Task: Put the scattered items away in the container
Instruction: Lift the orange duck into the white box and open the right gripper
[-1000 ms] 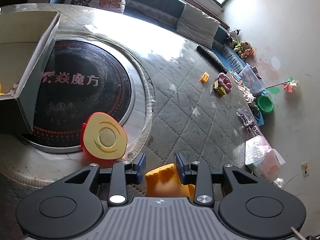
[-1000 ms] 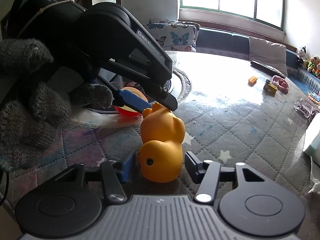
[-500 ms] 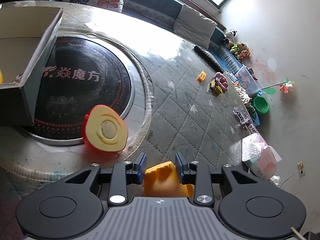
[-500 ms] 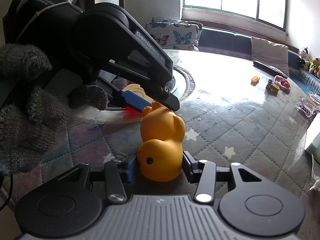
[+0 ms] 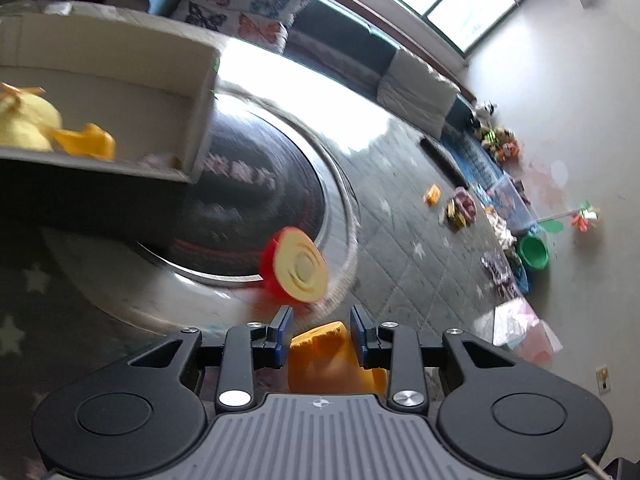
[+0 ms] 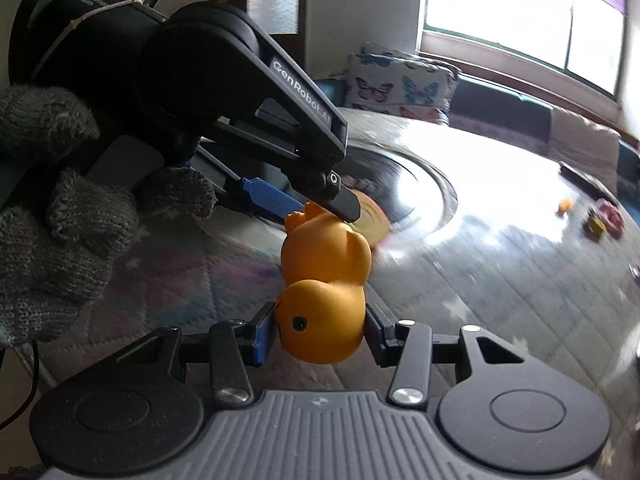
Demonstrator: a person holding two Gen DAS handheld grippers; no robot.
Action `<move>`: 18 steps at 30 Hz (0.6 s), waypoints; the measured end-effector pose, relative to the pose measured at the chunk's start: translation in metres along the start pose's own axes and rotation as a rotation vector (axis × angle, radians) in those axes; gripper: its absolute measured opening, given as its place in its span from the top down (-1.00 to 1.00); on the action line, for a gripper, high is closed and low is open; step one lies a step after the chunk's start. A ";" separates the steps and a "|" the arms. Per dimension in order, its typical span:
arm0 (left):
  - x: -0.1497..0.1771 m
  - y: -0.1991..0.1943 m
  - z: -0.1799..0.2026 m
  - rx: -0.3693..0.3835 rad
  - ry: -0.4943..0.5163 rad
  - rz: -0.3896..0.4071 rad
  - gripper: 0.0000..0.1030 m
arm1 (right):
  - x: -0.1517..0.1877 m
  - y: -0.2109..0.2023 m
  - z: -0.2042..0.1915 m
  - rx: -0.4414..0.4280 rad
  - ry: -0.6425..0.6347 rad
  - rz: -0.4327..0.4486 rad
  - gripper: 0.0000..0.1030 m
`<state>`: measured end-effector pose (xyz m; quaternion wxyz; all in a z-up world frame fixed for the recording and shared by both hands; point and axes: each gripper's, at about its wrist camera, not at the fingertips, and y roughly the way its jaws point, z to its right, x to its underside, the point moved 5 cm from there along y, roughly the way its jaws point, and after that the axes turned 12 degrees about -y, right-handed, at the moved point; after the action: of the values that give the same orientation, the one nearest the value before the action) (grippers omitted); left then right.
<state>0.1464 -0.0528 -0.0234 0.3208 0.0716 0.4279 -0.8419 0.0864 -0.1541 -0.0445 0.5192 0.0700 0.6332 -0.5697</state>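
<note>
An orange rubber duck hangs above the quilted table, held at both ends. My right gripper is shut on its head. My left gripper, held by a grey gloved hand, is shut on its tail. In the left wrist view the left gripper pinches the duck's tail end. A cardboard box stands at the upper left with yellow soft toys inside. A red and yellow apple-half toy lies by the rim of the turntable.
A black round turntable fills the table's middle, and the box stands on it. Small toys and a dark remote lie at the far right of the table. Beyond are a sofa with butterfly cushions and a cluttered floor.
Both grippers closed on the duck, and it has come up off the table. The left wrist view has swung left, so the inside of the box now shows.
</note>
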 end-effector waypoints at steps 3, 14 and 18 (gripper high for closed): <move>-0.013 -0.014 -0.004 -0.002 -0.005 0.048 0.35 | -0.016 0.002 -0.005 -0.019 -0.027 0.026 0.10; -0.087 -0.062 -0.024 0.003 -0.053 0.239 0.35 | -0.098 0.020 -0.025 -0.048 -0.118 0.170 0.10; -0.112 -0.064 -0.033 -0.012 -0.064 0.278 0.35 | -0.122 0.039 -0.028 -0.049 -0.132 0.190 0.10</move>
<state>0.1911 0.0533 0.0438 0.4483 0.1015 0.4084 -0.7887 0.1513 -0.0570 0.0151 0.6130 0.0794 0.6020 -0.5055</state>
